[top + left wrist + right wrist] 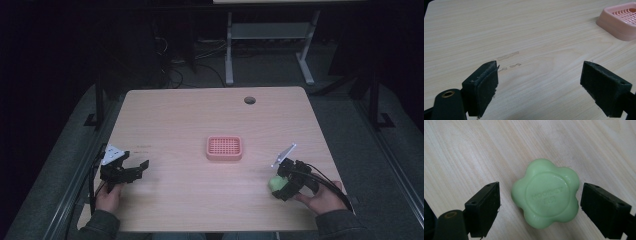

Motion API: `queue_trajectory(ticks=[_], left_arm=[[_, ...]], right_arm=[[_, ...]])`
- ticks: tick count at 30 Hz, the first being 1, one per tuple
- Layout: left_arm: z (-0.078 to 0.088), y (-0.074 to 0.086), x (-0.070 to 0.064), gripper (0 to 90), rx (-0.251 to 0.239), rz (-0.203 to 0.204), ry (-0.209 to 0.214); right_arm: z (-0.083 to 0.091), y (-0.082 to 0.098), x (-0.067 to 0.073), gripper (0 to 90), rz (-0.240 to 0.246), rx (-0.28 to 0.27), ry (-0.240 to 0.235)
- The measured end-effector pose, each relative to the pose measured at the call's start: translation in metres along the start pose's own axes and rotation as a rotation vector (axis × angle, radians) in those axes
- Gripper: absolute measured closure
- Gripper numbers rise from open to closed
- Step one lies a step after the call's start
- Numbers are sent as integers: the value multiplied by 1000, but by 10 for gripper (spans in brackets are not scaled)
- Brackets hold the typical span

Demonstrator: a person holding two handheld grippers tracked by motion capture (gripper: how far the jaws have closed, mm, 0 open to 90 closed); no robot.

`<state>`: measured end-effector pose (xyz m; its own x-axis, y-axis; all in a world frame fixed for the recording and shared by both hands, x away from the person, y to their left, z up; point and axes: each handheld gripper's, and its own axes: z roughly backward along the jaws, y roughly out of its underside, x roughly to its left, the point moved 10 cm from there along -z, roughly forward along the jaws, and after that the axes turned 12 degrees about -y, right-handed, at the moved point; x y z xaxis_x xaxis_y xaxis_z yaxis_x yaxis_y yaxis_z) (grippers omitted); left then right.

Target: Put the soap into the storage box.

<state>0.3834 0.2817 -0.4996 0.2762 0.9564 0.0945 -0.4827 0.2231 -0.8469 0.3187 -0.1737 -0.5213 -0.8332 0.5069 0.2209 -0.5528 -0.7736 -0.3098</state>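
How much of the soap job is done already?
Nothing is finished: the green soap lies flat on the table. In hand, the right gripper is open with a jaw on each side of it. Left to do: close, lift, probably carry it to the pink soap dish. The left gripper waits open.

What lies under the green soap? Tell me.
The green soap rests flat on the bare wooden table, between the open right gripper jaws. Whatever sits directly beneath it is covered by the soap itself.
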Motion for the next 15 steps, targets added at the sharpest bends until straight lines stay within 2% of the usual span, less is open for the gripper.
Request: queue_trajectory(ticks=[15], left_arm=[[0, -1, -1, 144, -7, 9, 0]], right_arm=[[-10, -1, -3, 155, -18, 48, -16]])
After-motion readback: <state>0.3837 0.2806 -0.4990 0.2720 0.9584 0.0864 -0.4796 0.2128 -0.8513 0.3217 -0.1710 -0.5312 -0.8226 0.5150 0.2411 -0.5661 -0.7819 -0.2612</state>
